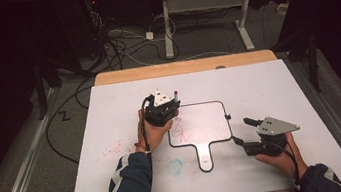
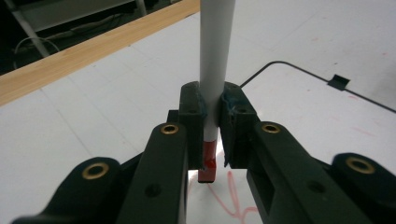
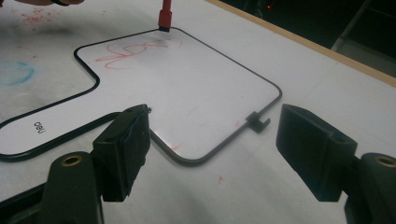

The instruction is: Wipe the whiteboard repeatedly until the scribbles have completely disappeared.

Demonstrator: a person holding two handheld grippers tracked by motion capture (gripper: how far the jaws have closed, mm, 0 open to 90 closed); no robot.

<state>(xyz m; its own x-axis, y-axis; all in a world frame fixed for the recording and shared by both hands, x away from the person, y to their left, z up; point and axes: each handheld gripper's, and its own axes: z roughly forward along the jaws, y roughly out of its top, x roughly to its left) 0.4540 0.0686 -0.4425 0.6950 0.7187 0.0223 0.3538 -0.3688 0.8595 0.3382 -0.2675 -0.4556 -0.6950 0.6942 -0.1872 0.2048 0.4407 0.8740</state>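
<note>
A small whiteboard (image 1: 207, 118) with a black rim and a handle lies mid-table, red scribbles (image 1: 179, 131) at its left side. My left gripper (image 1: 161, 108) hangs over the board's upper left corner, shut on a white marker (image 2: 215, 56). The marker stands upright, its red tip (image 2: 208, 167) down at the board beside the scribbles (image 2: 233, 198). My right gripper (image 1: 240, 130) rests by the board's right edge, jaws wide open with nothing between them. In the right gripper view (image 3: 212, 135) the whiteboard (image 3: 196, 88) and the marker's tip (image 3: 165, 18) lie ahead.
Red smears (image 1: 113, 149) and a blue smudge (image 1: 176, 166) mark the white tabletop (image 1: 268, 87) left of the handle. A small black clip (image 3: 258, 122) sits on the board's right rim. A wooden strip (image 1: 184, 67) edges the far side; cables and a desk frame (image 1: 207, 15) lie beyond.
</note>
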